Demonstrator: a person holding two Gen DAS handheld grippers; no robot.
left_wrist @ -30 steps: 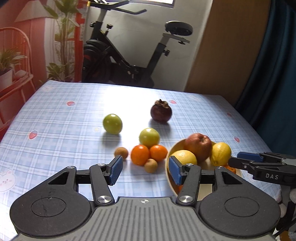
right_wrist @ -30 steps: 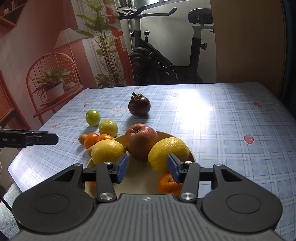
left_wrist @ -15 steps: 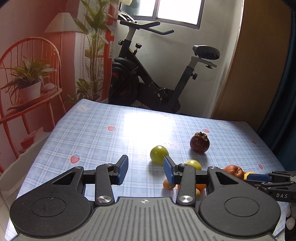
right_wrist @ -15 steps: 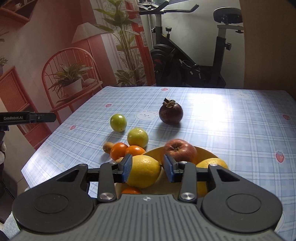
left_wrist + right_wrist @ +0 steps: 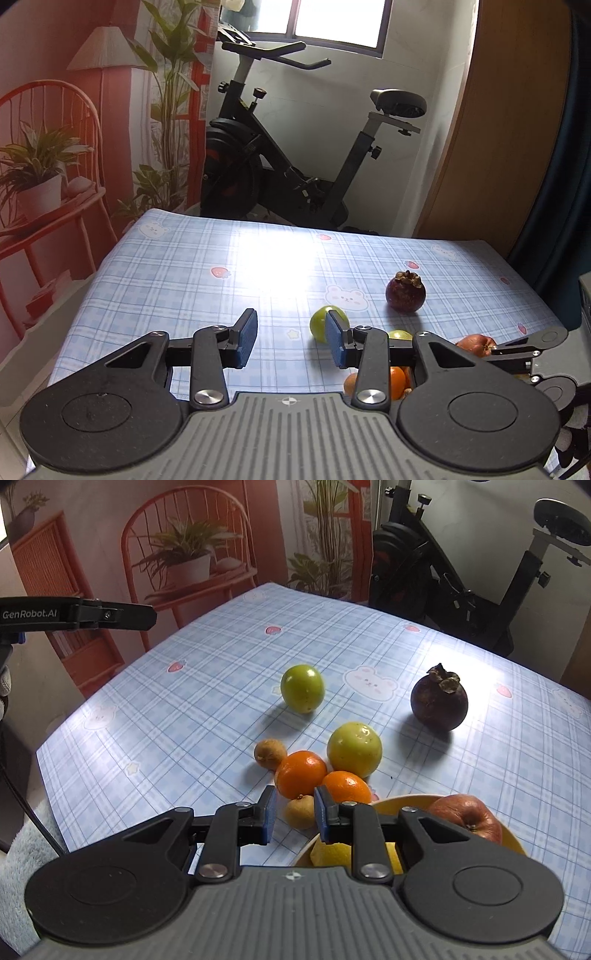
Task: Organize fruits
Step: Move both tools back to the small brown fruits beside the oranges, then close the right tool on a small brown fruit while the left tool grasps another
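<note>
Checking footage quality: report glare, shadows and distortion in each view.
Left wrist view: window light blows out a white patch on the tablecloth, and the door edge bows from fisheye distortion. Right wrist view: glare whitens the cloth behind the mangosteen, fruits cast soft shadows toward the camera, all sharp.

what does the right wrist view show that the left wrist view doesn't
Only the right wrist view shows the yellow bowl's rim, a yellow lemon inside it, the second small brown longan and the second orange tangerine.

Only the left wrist view shows the window and the bike's handlebars.

Both show the dark purple mangosteen, the far green round fruit, the nearer green fruit, the red apple, and the blue checked tablecloth.
</note>
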